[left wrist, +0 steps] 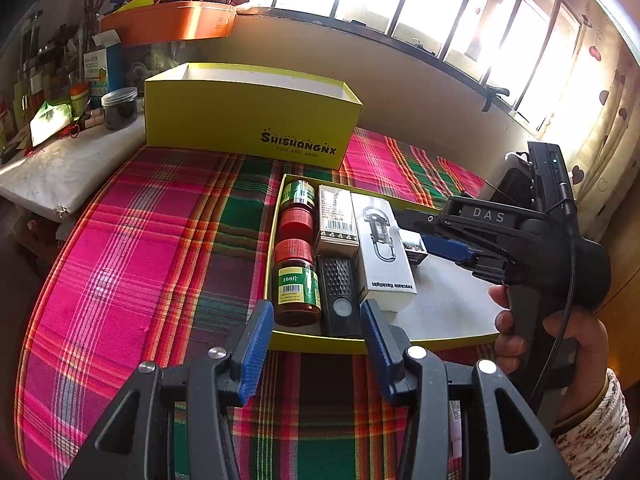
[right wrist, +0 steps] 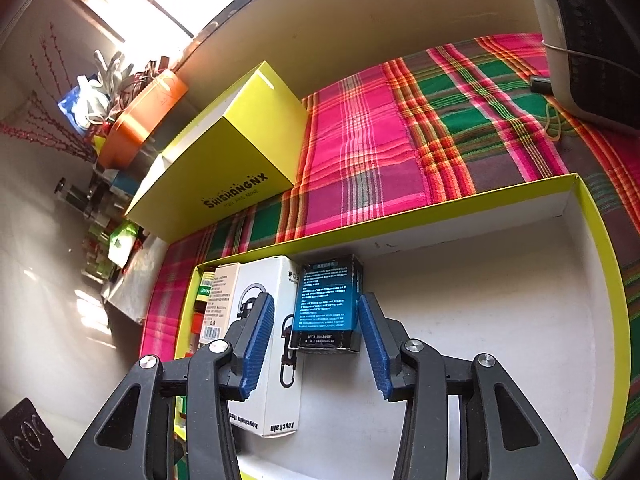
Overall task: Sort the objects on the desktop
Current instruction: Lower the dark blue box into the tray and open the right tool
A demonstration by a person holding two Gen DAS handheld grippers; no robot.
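A shallow yellow tray (left wrist: 448, 300) with a white floor lies on the plaid cloth. Along its left side are two red-capped jars (left wrist: 296, 284), a beige box (left wrist: 337, 220), a black device (left wrist: 340, 292) and a white keychain flashlight box (left wrist: 384, 248). A small dark box with a blue label (right wrist: 326, 308) lies flat beside the white box (right wrist: 276, 360). My right gripper (right wrist: 316, 308) is open, with a pad on either side of the dark box and a gap at each. My left gripper (left wrist: 317, 308) hangs open and empty before the tray's near edge.
A tall yellow "SHISHANGNX" box (left wrist: 248, 120) stands open behind the tray. An orange tub (left wrist: 172, 24), a dark jar (left wrist: 119, 108) and clutter fill the left shelf. A white appliance (right wrist: 580, 40) with a cord sits at the cloth's right end. A hand (left wrist: 560, 344) holds the right gripper.
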